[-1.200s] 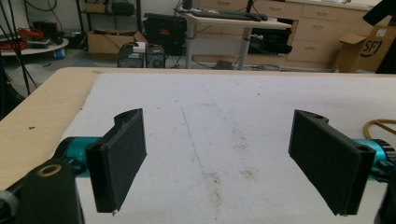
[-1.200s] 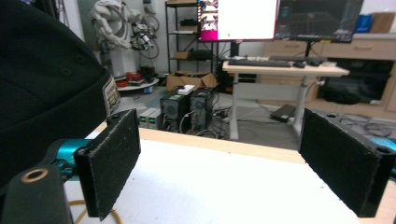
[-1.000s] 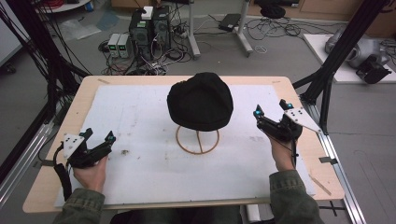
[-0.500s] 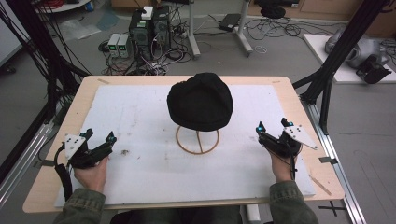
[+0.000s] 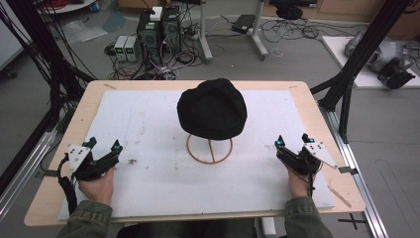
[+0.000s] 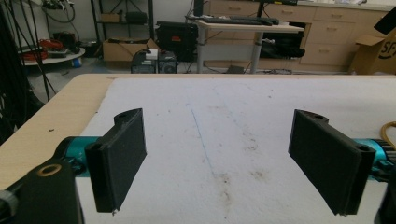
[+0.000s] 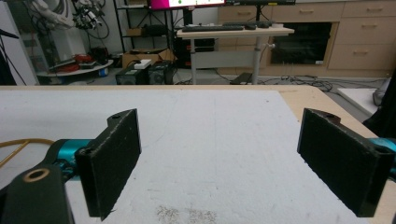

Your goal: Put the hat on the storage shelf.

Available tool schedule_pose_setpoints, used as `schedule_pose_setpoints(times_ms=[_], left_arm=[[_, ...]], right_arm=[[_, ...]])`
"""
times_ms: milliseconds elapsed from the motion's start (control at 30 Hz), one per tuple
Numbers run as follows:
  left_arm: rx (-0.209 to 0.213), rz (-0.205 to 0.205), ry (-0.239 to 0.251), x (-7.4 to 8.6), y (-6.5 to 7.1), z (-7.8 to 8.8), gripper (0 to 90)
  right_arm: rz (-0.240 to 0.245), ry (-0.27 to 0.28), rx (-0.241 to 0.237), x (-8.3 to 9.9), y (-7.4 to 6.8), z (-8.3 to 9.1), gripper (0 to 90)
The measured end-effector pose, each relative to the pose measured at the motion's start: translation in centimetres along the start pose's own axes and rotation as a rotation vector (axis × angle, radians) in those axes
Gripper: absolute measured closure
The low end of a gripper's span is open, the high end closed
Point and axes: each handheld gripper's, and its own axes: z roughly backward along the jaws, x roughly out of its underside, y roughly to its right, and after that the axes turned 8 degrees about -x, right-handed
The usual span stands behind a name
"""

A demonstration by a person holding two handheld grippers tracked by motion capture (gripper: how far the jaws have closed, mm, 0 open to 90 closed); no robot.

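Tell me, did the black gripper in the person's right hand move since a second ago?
Yes. The right gripper came down and nearer the person, away from the black hat, and now sits low over the white mat.

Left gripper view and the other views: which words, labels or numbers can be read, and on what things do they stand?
"SF": black letters cut by the frame edge, on the cardboard box at the far right of the left gripper view.
Monitor in the right gripper view: some marks, too blurred to read.
Hat, mat, grippers: no text.
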Motion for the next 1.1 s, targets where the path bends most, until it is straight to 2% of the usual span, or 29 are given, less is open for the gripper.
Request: schedule_pose_setpoints(times_ms=[367, 400, 633, 833, 1100], left_arm=[[-0.007, 0.003, -0.006, -0.02, -0.15, -0.03, 19.3], [-0.006, 0.003, -0.006, -0.02, -0.15, -0.03, 19.3], [-0.002, 0.005, -0.009, -0.03, -0.13, -0.11, 19.3], [0.000, 0.005, -0.012, -0.04, -0.14, -0.13, 19.3], [0.005, 0.010, -0.015, 0.00, -0.14, -0.22, 19.3]], right_arm=[[-0.012, -0.018, 0.010, 0.28, -0.18, -0.17, 12.6], [0.004, -0.019, 0.009, 0.31, -0.12, -0.19, 12.5], [-0.008, -0.026, 0.009, 0.35, -0.37, -0.33, 12.3], [0.011, -0.050, 0.003, 0.51, -0.42, -0.61, 12.1], [0.006, -0.068, -0.004, 0.59, -0.45, -0.73, 12.1]])
